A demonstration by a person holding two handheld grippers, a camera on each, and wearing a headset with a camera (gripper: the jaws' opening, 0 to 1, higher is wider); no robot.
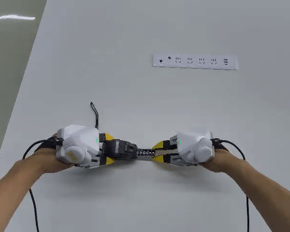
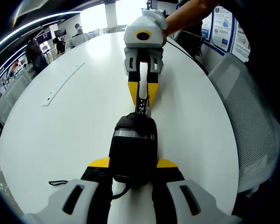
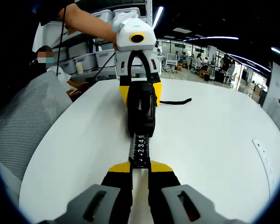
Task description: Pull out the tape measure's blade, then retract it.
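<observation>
Left gripper is clenched on the black tape measure, low on the white table. Right gripper pinches the blade tip, with a short stretch out between them. Strap trails behind; power strip well apart.

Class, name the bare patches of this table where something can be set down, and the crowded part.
Bare: the table between the power strip and the grippers, and left of the strip. Crowded: the near middle, where the left gripper holds the tape measure, the right gripper its blade, the strap behind.
</observation>
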